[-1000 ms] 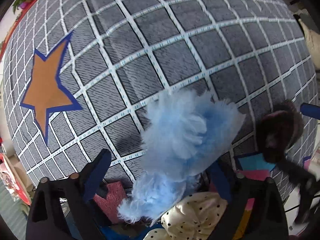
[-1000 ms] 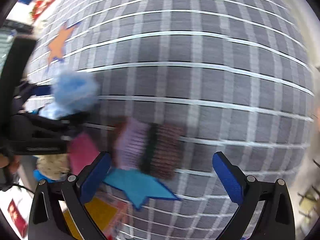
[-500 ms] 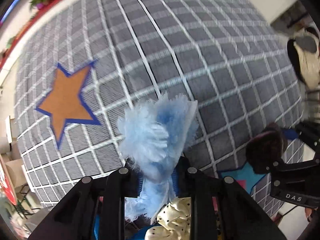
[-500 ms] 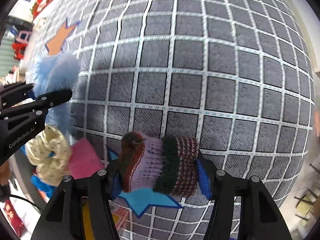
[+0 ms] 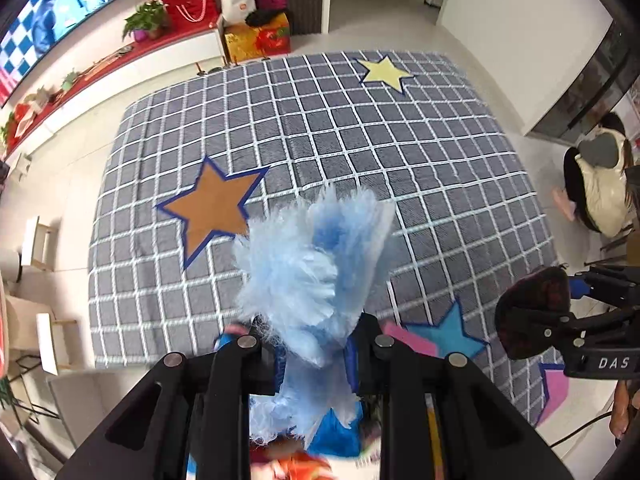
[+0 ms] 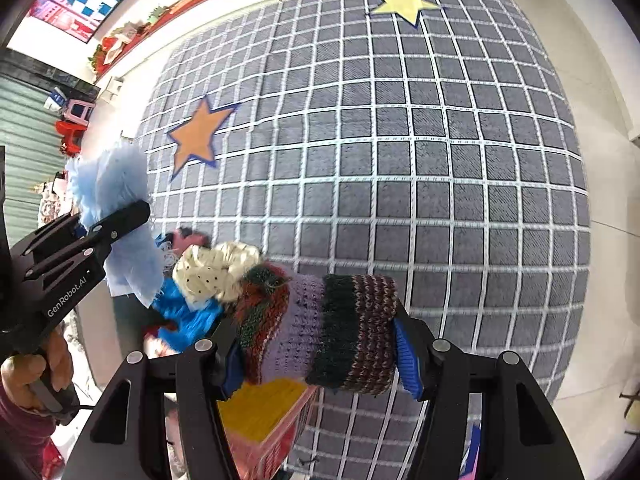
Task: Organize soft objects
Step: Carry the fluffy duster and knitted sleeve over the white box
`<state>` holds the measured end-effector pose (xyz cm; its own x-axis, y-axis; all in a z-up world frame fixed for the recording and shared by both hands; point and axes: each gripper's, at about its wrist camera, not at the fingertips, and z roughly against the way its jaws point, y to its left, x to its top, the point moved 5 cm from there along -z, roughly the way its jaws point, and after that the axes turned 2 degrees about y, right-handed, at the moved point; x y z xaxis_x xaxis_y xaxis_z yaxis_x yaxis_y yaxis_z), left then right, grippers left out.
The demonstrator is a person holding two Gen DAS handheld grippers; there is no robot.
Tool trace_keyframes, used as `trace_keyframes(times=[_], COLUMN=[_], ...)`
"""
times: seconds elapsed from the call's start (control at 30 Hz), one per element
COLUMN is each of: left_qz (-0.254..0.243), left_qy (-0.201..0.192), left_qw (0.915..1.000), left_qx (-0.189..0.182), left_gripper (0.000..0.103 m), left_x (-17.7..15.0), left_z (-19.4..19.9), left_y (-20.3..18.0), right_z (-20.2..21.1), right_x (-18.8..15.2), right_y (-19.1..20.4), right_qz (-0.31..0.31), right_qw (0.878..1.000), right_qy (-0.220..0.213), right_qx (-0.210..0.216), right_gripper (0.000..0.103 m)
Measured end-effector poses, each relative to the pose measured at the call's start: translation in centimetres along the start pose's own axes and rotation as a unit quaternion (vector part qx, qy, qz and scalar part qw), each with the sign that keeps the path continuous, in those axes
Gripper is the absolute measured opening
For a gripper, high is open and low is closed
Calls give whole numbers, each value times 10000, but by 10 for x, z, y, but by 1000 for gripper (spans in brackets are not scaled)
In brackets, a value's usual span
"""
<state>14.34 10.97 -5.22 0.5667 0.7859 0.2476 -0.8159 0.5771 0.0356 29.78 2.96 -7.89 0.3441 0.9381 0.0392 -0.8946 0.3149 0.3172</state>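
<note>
A fluffy light-blue fabric piece hangs in the air, pinched by my left gripper, which is shut on it high above the grey checked rug. The same blue fluff shows at the left of the right wrist view. My right gripper is shut on a striped knitted hat of purple, dark green and maroon bands, lifted off the rug. Below lie a cream dotted scrunchie, a bright blue fluffy item and a yellow and pink box.
The rug carries an orange star, a yellow star and a light blue star. A seated person is at the right beyond the rug. Shelves with red bags and plants line the far wall. A hand holds the left gripper.
Both grippers went from open to shut, the left on the blue fluff, the right on the knitted hat, and both rose well above the rug, so more of the room shows.
</note>
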Motion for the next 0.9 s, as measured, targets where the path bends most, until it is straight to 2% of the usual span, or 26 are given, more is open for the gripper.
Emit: trace_keyframes(times=[0.23,0.43,0.67,0.9], left_qz=[153,371,993,1657], left_qy=[80,94,66,84], left_qw=[9999,9992,9948,9851], left_qx=[-1,85,234,461], left_gripper=[25,25,25,25], left_x=[-74,-134,-193,-240], left_z=[43,73,96,107], left_y=[9,24,68,116], right_z=[31,39,26,8], right_x=[-59,-105,-129,-137], right_y=[34,76,154,236], right_qz=[51,238,886,1847], right_qw=[9999,9996,9960,9826], right_qy=[-87,-65,69,179], right_qx=[-90,-108,-3,-23], right_gripper=[61,61,61,61])
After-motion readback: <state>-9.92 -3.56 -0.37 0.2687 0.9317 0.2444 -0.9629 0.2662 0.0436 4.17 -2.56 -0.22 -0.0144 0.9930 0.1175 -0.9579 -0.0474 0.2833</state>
